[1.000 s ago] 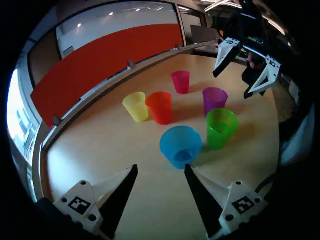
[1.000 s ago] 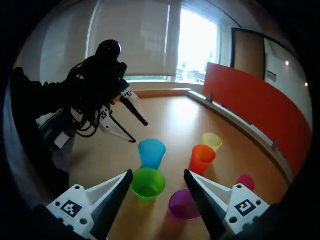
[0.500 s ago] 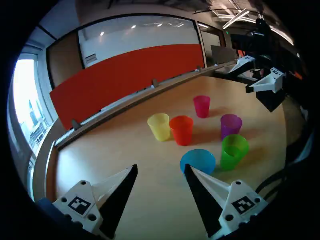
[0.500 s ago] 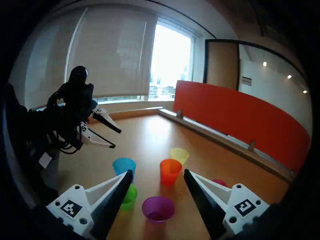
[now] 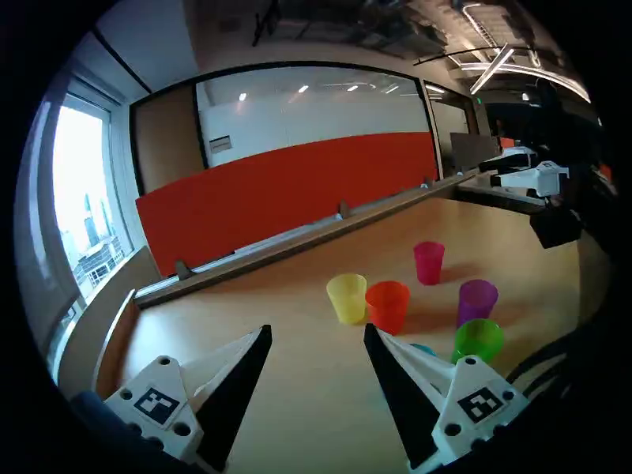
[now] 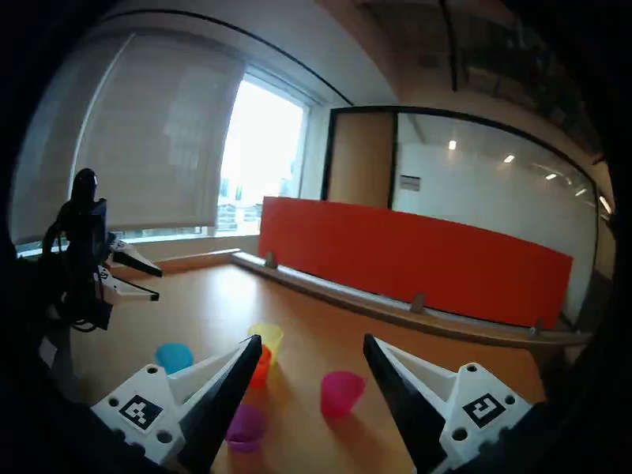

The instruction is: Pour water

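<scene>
Six translucent plastic cups stand upright, mouths up, on the wooden table (image 5: 237, 316) in the lower right of the left gripper view. A yellow cup (image 5: 347, 298) sits just beside an orange cup (image 5: 388, 306), a pink cup (image 5: 429, 262) stands apart above them, a purple cup (image 5: 477, 302) is further right with a green cup (image 5: 479, 340) just below it, and a blue cup (image 5: 423, 348) shows as a sliver of rim. In the right gripper view the pink cup stands alone at lower centre, well apart from the blue cup at lower left.

Bright window (image 6: 261, 158) glare, ceiling lights (image 5: 494, 67), strong fisheye bending, sharp focus.
</scene>
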`<state>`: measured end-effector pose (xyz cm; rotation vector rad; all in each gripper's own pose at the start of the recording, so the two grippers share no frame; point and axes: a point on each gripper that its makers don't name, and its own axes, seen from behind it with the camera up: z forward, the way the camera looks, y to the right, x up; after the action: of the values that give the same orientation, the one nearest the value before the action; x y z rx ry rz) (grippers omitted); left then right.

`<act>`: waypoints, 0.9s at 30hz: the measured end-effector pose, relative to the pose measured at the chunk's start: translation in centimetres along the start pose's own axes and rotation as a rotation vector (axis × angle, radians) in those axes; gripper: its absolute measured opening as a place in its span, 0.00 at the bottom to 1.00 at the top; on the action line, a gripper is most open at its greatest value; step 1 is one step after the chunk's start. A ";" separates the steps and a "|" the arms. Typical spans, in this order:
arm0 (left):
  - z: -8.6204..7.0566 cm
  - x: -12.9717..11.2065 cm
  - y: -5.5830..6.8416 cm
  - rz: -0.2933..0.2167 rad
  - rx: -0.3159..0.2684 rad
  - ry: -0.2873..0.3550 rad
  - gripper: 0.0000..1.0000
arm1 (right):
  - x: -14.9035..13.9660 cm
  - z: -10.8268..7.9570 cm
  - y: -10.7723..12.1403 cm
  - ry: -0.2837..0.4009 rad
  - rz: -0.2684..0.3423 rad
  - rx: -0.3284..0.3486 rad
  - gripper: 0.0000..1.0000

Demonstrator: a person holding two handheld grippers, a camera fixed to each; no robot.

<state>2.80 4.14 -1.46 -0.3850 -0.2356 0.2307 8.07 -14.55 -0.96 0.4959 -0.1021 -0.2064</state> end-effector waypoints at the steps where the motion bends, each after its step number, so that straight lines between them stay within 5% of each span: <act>1: -0.1 0.4 -0.3 0.000 0.013 0.012 0.86 | 0.2 -0.1 0.5 0.010 -0.003 -0.019 0.99; 12: -1.2 3.1 -2.2 -0.075 0.128 0.135 0.86 | 2.0 -1.5 4.8 0.117 -0.014 -0.212 0.99; 18: -2.0 4.1 -3.3 -0.130 0.190 0.197 0.86 | 1.9 -2.7 7.2 0.170 0.046 -0.308 0.99; 27: -2.6 5.5 -3.0 -0.189 0.227 0.266 0.86 | 2.1 -4.5 10.4 0.218 0.095 -0.441 1.00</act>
<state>9.27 2.02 -1.61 -0.1634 0.0177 0.0184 12.53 -4.00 0.24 0.0719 0.1314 -0.0765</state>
